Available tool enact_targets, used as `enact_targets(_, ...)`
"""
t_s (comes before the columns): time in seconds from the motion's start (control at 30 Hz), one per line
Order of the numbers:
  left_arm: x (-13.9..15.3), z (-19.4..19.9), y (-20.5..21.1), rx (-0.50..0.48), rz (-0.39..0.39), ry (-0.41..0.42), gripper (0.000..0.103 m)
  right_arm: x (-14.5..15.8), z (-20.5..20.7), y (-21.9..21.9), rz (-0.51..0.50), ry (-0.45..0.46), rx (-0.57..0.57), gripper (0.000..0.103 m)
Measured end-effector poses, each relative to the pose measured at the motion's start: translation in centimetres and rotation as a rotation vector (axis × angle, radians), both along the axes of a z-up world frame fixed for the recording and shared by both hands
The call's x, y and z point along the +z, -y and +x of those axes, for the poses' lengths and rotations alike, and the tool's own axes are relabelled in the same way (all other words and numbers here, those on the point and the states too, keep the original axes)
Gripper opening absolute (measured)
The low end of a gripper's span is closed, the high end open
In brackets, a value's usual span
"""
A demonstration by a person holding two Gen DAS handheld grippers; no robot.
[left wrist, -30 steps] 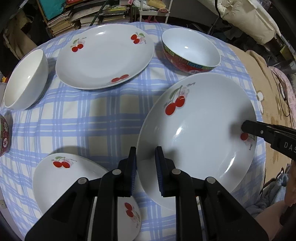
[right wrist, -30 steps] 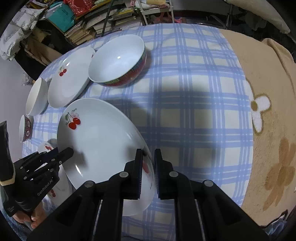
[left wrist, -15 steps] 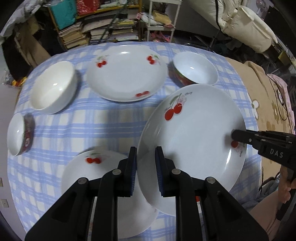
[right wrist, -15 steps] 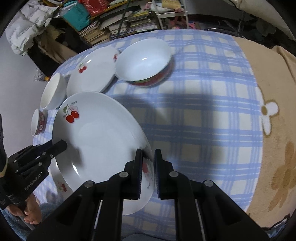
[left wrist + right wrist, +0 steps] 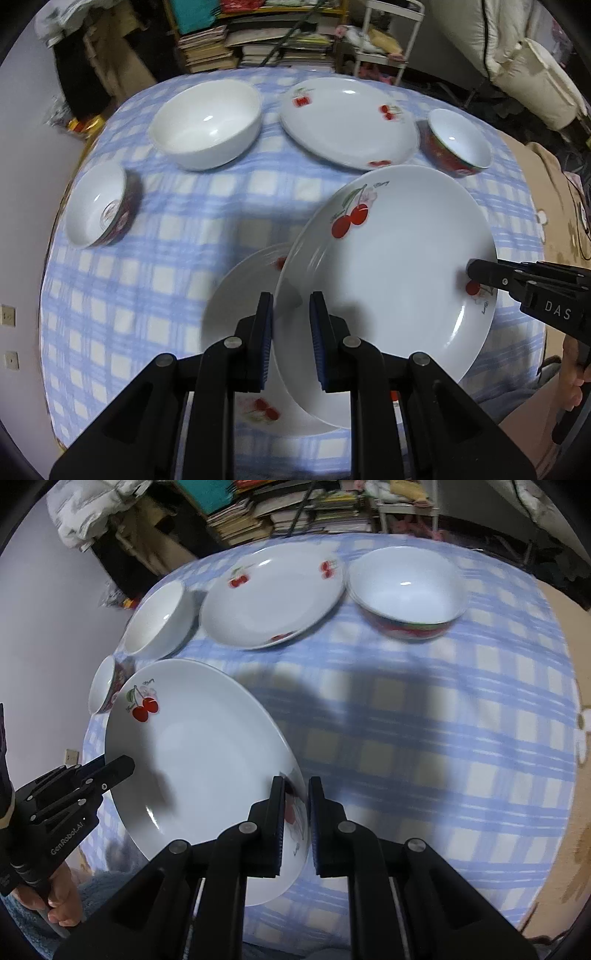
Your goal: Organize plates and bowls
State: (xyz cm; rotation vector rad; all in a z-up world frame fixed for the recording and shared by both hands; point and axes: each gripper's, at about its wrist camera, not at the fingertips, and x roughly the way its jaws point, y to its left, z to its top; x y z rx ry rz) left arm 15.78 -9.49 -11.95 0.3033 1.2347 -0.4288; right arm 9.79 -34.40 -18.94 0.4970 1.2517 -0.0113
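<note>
White porcelain, cherry-printed: we carry the large plate point(image 5: 399, 280) above the checked tablecloth point(image 5: 177, 236), the left gripper point(image 5: 291, 341) clamped on its near rim, the right gripper point(image 5: 296, 823) clamped on the opposite rim. It hangs partly over a second cherry plate point(image 5: 240, 306), its likely stack base. Nothing is stacked yet: the far plate point(image 5: 347, 122), white bowl point(image 5: 207, 123), red-rimmed bowl point(image 5: 458, 142) and small bowl point(image 5: 99, 205) remain apart. Only the left view shows that lower plate.

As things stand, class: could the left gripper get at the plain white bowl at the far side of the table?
Probably not yet. The left gripper and right gripper both clamp the lifted cherry plate; the white bowl sits unobstructed.
</note>
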Motion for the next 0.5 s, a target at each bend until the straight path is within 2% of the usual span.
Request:
enact_targets(0.3, -2.3, 0.3, -5.0, 0.100, 0.026, -0.030, 0.019, -1.4, 2.2, -4.9, 0.012, -0.014, 0.082, 0.014)
enact_targets(0.5, -4.2, 0.7, -6.4, 0.129, 0.055, -0.060, 0.019, -3.0, 3.0, -6.8, 0.017, -0.034, 0.108, 0.014)
